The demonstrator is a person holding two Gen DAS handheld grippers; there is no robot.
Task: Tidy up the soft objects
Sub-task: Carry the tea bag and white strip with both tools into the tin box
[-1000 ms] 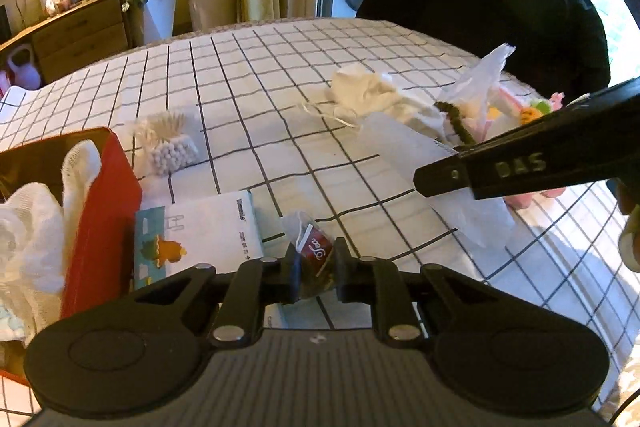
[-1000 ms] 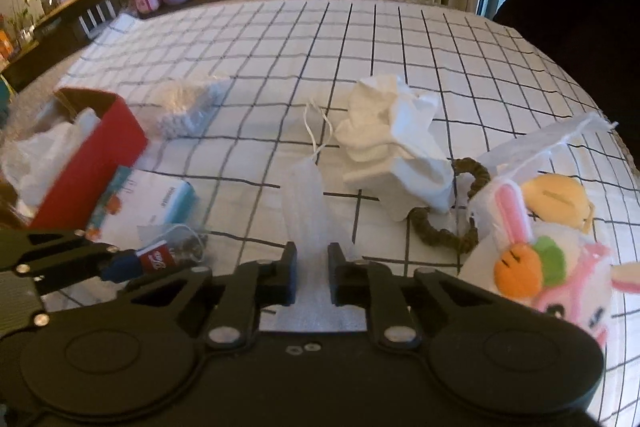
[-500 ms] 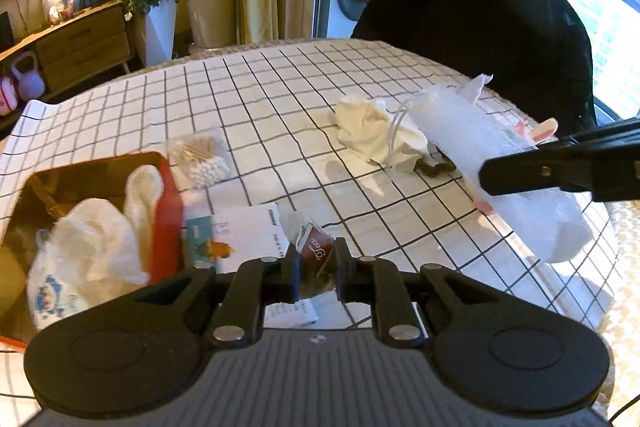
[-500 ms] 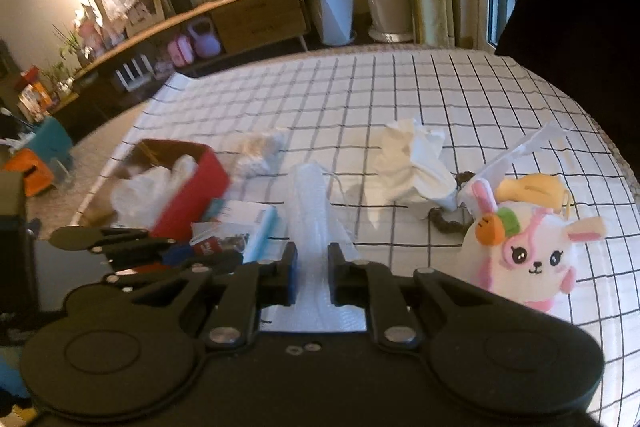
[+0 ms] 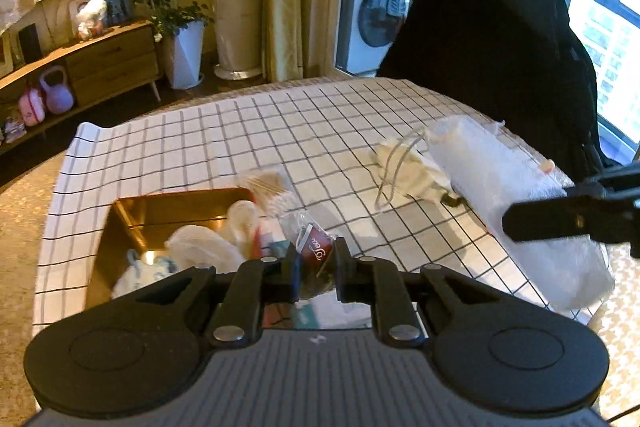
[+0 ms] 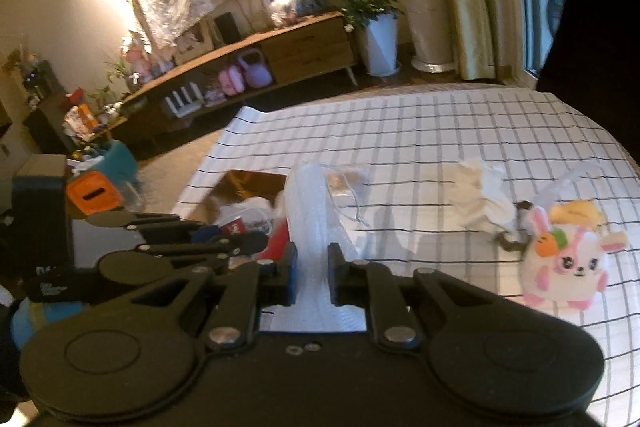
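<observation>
Left gripper (image 5: pixel 316 269): we saw it clamped on a small clear packet (image 5: pixel 312 253) with a red label, held in the air just beside the red box (image 5: pixel 176 207), near its right edge.

Right gripper (image 6: pixel 312 275): we saw its fingers closed on a long roll of white bubble wrap (image 6: pixel 310 223), held above the counter (image 6: pixel 460 131); in the left wrist view the roll (image 5: pixel 516 203) slanted across the right side, with one black finger of the right gripper (image 5: pixel 568 217) laid over it.

Red box: it sat on the counter's left part, gold inside, already holding white soft items (image 5: pixel 204 251).

Cotton swab packet (image 5: pixel 266 187): it lay on the counter just behind the box's far right corner.

White cloth (image 6: pixel 480 191): it lay crumpled on the checked cover, well apart from the box, with a thin loop of cord (image 5: pixel 394 167) seen in front of it.

Plush rabbit (image 6: pixel 564 263): it rested at the counter's right side, near the cloth, with a dark braided band (image 6: pixel 510 241) between them.
</observation>
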